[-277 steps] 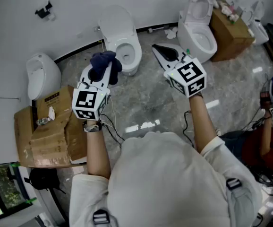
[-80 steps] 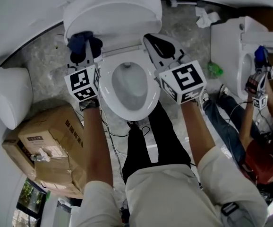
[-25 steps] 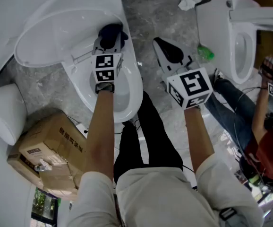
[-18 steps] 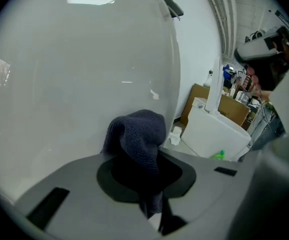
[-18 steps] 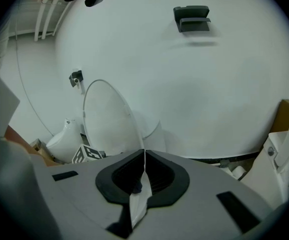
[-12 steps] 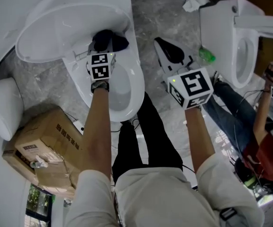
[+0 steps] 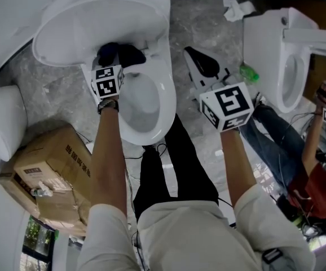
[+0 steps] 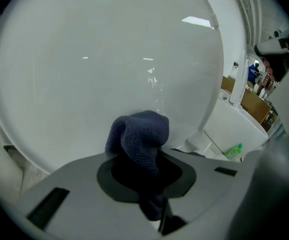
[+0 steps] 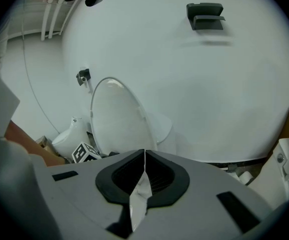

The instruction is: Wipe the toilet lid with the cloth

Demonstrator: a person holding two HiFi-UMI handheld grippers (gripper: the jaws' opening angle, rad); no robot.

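The cloth (image 8: 139,139), a dark blue knitted bunch, is clamped between the fingers of the left gripper (image 7: 119,58). They are closed on its lower part, so that the loose upper part stands out beyond the tips. The toilet lid (image 7: 95,18) is raised, with its inner face turned toward the person, and it lies straight ahead of those fingers. In the left gripper view the white face fills almost everything beyond and above the cloth.

The cloth is placed low on that face, near the hinge edge at the back of the bowl (image 7: 166,103). Whether it is pressed to the surface or held just off it cannot be settled from these views. From that spot most of the lid lies above and to either side, its long axis running from the hinge edge up to the free edge, away from the person. A wipe is therefore judged to call for travel up that axis and across it. The fingers would need to be kept pointed into the face so that the cloth, not the tips, bears on it.

The right gripper (image 7: 199,61) is held over the floor (image 7: 205,21) to the right of the bowl, well apart from the lid. Its fingers are seen fully together with nothing between them. From it the lid is seen off to the left and farther away, so the left hand is by far the nearer, and the stroke is judged to fall to that hand alone.
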